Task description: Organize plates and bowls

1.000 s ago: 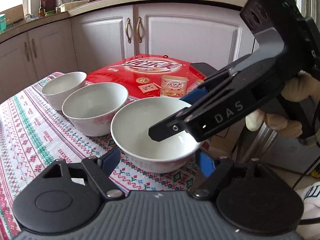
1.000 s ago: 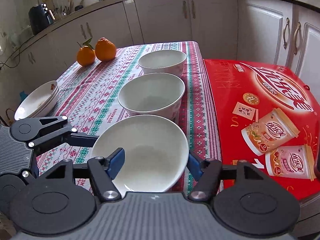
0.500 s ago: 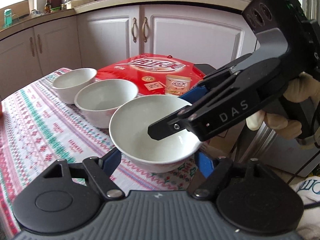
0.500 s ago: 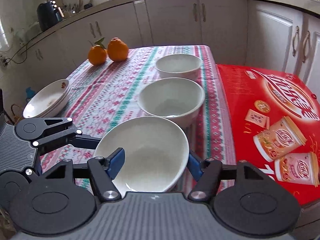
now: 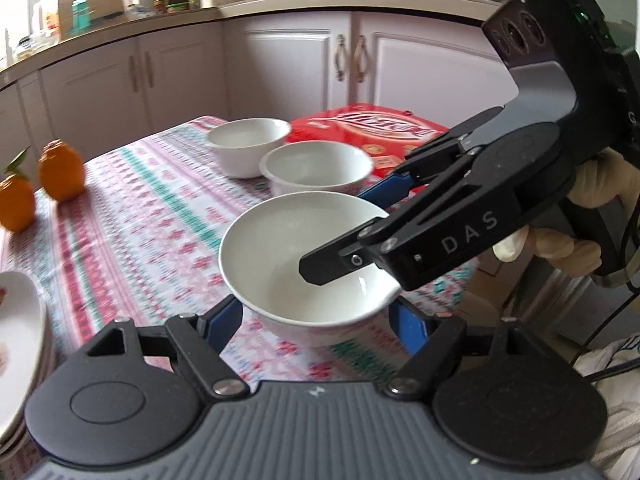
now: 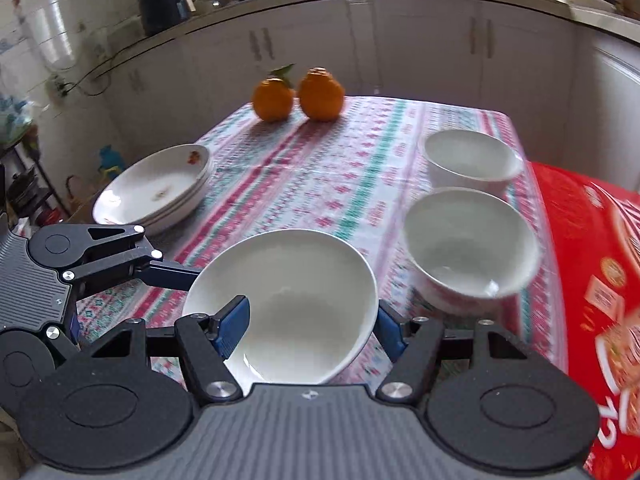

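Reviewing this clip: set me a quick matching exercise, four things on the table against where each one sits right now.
Things:
1. oranges
2. stack of plates
3. red box
4. large bowl

Places:
A. between both grippers' fingers
B. far end of the tablecloth
C. left edge of the table in the right wrist view
D. right of the two smaller bowls in the right wrist view

Pairs: 1-B, 2-C, 3-D, 4-A
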The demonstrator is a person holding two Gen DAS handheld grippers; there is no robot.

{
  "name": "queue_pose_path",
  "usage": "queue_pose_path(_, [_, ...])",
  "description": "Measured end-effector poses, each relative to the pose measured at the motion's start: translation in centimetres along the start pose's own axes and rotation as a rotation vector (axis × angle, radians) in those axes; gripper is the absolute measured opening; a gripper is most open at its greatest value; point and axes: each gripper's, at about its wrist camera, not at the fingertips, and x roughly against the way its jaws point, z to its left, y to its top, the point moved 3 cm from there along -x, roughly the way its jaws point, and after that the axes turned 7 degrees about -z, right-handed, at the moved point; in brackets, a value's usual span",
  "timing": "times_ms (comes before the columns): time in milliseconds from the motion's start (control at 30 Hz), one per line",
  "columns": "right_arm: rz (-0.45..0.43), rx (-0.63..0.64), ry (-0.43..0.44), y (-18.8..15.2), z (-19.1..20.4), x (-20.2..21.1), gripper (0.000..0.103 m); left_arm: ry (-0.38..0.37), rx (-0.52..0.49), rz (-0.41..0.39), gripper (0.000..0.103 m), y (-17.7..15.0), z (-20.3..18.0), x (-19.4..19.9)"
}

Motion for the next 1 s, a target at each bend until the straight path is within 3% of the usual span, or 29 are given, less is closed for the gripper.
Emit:
queue_pose_path(400, [0.020,0.055,0.074,2.0,2.3,-4.0,0.072,0.083,0.040,0.022,0.080,-0.7,3.5,0.1])
queue_pose_path(1000, [0.041,0.043,0.073,2.5,2.1,-5.9,0.072,0.076,0.060,0.029,0.080,-1.1,4.7,-0.4])
